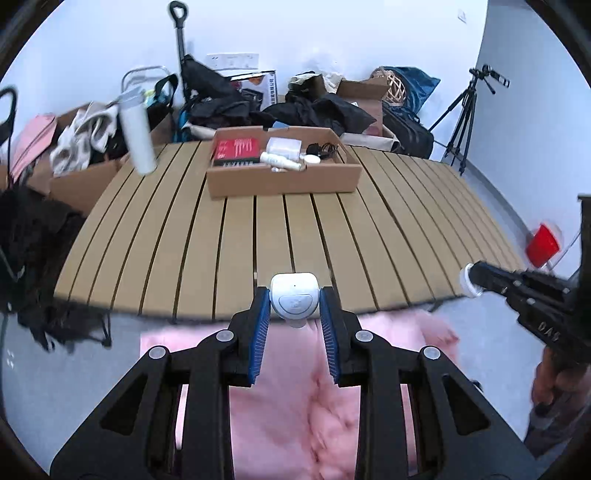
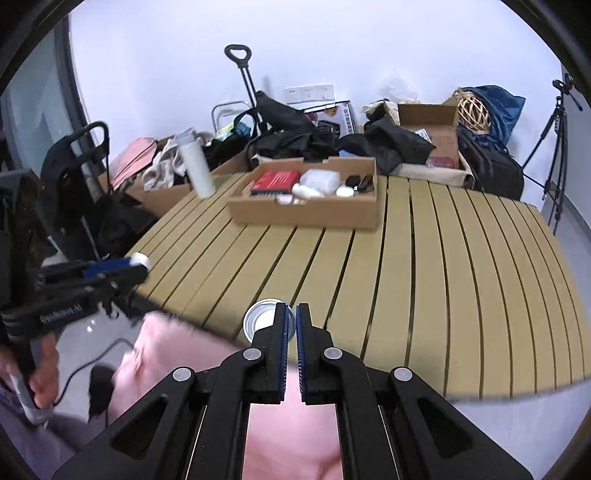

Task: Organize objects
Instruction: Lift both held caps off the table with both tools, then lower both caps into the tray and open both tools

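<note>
My left gripper (image 1: 294,304) is shut on a small white rounded device (image 1: 294,300), held over the table's near edge. My right gripper (image 2: 291,319) is shut on the rim of a small round metal tin (image 2: 263,318), also at the near edge; it shows in the left wrist view (image 1: 471,282) too. A cardboard tray (image 1: 282,181) at the table's far side holds a red box (image 1: 236,149), white bottles (image 1: 280,160), a white packet and a black cable. The tray also shows in the right wrist view (image 2: 306,216). A tall white bottle (image 1: 137,133) stands at the far left corner.
The slatted wooden table (image 1: 295,236) fills the middle. Pink cloth (image 1: 291,398) lies below the near edge. Behind the table are cardboard boxes, black bags, a trolley handle (image 1: 177,14) and a tripod (image 1: 469,110). A red object (image 1: 542,245) is on the right.
</note>
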`<state>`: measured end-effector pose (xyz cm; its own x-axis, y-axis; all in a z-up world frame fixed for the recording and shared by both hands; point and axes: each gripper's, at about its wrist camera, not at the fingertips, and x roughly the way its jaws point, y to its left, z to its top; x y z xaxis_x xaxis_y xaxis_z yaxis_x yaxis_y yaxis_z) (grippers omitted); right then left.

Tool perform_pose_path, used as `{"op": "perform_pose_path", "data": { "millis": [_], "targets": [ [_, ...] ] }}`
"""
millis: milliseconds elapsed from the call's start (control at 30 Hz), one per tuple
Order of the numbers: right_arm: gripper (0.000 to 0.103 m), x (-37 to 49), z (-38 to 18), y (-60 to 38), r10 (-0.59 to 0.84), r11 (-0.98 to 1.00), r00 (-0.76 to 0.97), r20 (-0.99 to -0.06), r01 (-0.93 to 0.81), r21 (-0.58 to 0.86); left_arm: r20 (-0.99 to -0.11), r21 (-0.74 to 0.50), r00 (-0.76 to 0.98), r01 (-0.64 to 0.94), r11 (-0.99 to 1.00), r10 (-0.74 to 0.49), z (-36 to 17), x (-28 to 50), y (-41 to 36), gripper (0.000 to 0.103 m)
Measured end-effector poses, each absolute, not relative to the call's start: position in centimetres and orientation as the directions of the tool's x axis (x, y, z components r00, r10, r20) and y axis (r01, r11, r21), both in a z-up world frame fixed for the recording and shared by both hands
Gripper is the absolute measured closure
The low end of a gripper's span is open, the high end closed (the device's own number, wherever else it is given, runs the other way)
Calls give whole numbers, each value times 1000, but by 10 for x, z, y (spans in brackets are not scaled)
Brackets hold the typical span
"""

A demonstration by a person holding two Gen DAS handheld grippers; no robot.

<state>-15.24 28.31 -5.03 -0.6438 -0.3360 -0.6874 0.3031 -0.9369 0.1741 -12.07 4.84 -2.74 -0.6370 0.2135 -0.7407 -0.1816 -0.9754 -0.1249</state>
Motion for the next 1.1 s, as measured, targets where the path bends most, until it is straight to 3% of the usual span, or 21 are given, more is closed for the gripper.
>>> {"op": "perform_pose_path", "data": {
  "millis": [300, 600, 800, 933, 1100],
  "targets": [
    [98, -107, -48, 267, -338, -935, -659, -672, 315, 162, -697, -140, -676, -200, -970, 240, -10, -89, 47, 79],
    [98, -118, -50, 277, -323, -943, -673, -665, 287, 168, -717, -140, -657, -192, -971, 234, -18, -100, 53, 79],
    [98, -162, -45, 284, -315, -945, -671, -672, 291, 152, -726, -160, -639, -203, -966, 255, -12, -150, 62, 79],
    [98, -214, -16, 294, -295, -948, -721, -627, 302, 99, -706, -163, -651, -234, -959, 279, 12, -197, 70, 79],
    [98, -285, 29, 308, -309, -943, -740, -597, 322, 89, -715, -249, -586, -296, -922, 381, 50, -278, 77, 79]
  ]
}}
